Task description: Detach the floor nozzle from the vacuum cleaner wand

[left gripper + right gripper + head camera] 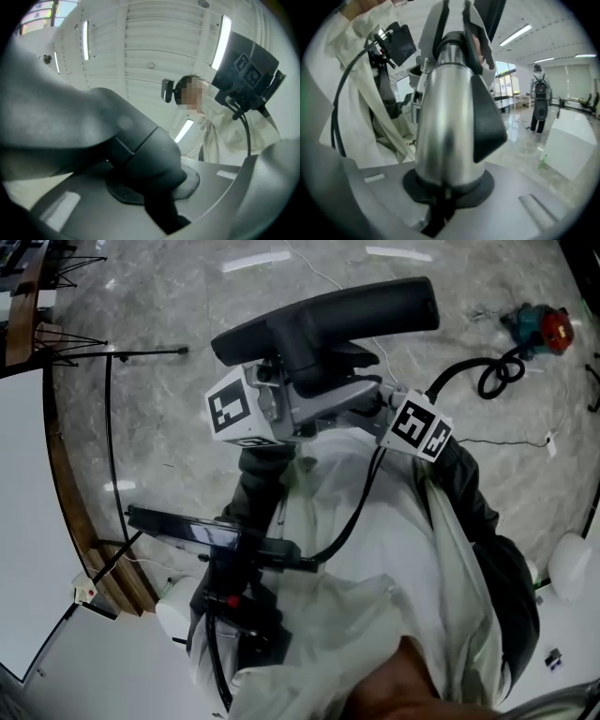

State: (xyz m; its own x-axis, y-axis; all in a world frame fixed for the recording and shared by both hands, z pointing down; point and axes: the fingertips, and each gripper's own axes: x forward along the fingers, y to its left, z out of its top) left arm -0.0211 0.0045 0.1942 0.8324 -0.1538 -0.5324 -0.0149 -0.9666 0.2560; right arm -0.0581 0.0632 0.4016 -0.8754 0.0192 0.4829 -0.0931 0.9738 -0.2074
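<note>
Now two tongs [151, 183] [446, 186], one nozzle [328, 320], one wand [445, 117].

Bright, even indoor light from long ceiling lamps [223, 41]. White glare strips on the glossy floor [169, 306]. Strong fisheye bending and dark corners. Close parts soft and blurred in the left gripper view.
</note>
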